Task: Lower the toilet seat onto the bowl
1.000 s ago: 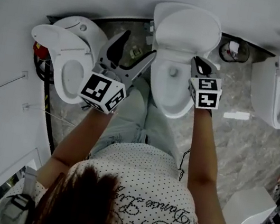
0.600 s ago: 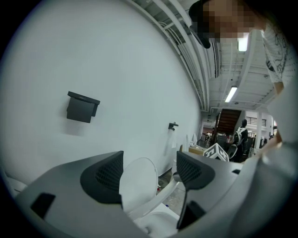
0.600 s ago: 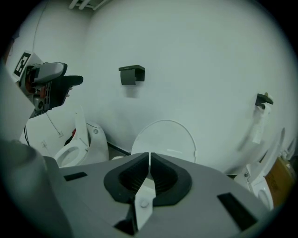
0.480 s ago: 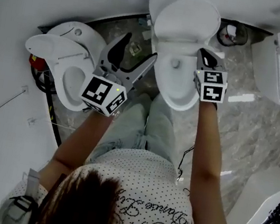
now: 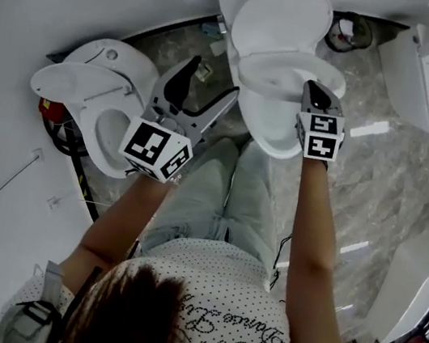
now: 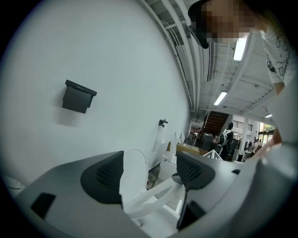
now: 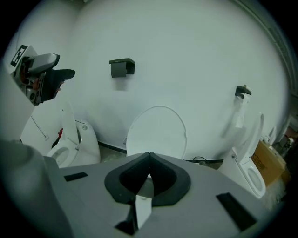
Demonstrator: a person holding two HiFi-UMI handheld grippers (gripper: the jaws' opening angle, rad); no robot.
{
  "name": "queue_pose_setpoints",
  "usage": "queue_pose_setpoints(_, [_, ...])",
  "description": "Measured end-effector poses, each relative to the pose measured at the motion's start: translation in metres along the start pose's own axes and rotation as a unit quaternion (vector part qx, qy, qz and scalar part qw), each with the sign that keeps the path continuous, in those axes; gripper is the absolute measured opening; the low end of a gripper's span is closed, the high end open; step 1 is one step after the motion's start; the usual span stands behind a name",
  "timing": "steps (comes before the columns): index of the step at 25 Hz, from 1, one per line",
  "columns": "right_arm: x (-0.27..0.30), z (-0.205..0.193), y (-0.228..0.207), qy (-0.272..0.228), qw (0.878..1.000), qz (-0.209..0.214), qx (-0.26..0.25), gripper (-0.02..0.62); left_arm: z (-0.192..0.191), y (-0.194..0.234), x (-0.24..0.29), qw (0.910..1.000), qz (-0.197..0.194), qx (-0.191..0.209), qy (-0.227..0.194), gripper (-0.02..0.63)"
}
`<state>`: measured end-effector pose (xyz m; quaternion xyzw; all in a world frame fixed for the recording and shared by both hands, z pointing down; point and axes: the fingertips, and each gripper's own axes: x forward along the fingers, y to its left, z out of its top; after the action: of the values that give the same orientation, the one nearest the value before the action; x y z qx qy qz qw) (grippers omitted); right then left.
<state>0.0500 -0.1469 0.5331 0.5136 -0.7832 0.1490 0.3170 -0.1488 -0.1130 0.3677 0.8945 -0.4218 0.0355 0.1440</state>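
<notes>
The middle toilet's lid (image 5: 274,17) stands up against the wall. Its white seat (image 5: 286,71) hangs partway down over the bowl (image 5: 271,131). My right gripper (image 5: 313,87) is shut, its tips on the seat's right rim; its jaws have just closed fully with nothing seen between them. In the right gripper view the closed tips (image 7: 148,157) sit below the raised lid (image 7: 156,132). My left gripper (image 5: 204,91) is open beside the bowl's left side, touching nothing. In the left gripper view its spread jaws (image 6: 149,174) frame the lid (image 6: 134,174), seen edge-on.
Another toilet (image 5: 99,101) with its seat up stands to the left, a third (image 5: 426,68) at the far right. A red object (image 5: 49,109) and cables lie by the left wall. The person's legs (image 5: 232,186) stand before the bowl. A black box (image 7: 122,67) hangs on the wall.
The seat has swung away from the lid and come partway down. My right gripper has moved down with it. The left gripper has sunk a little, still open.
</notes>
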Motion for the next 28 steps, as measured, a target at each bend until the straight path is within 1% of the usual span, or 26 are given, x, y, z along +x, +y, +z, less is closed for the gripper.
queue_pose_setpoints(2, [-0.005, -0.01, 0.0, -0.002, 1.0, -0.005, 0.007, 0.011, -0.005, -0.003, 0.0, 1.0, -0.007, 0.0, 0.004, 0.351])
queue_pose_setpoints(8, [-0.017, -0.031, 0.002, -0.022, 0.999, -0.003, 0.027, 0.011, -0.021, -0.013, -0.005, 0.9999, -0.005, -0.002, 0.014, 0.351])
queue_pose_setpoints(11, [-0.021, -0.039, 0.004, -0.029, 0.999, 0.006, 0.034, 0.011, -0.03, -0.018, -0.004, 0.9998, 0.004, -0.006, 0.021, 0.351])
queue_pose_setpoints(14, [-0.025, -0.051, 0.008, -0.029, 0.999, 0.02, 0.029, 0.011, -0.039, -0.027, 0.0, 0.9995, 0.013, -0.013, 0.025, 0.351])
queue_pose_setpoints(22, [-0.037, -0.079, 0.016, -0.049, 0.997, 0.042, 0.039, 0.011, -0.07, -0.061, 0.017, 0.9991, 0.013, -0.018, 0.036, 0.351])
queue_pose_setpoints(25, [-0.04, -0.089, 0.016, -0.05, 0.997, 0.049, 0.031, 0.011, -0.083, -0.071, 0.023, 0.9988, 0.015, -0.02, 0.042, 0.351])
queue_pose_setpoints(28, [-0.042, -0.102, 0.018, -0.048, 0.997, 0.054, 0.037, 0.009, -0.096, -0.078, 0.026, 0.9983, 0.017, -0.021, 0.051, 0.351])
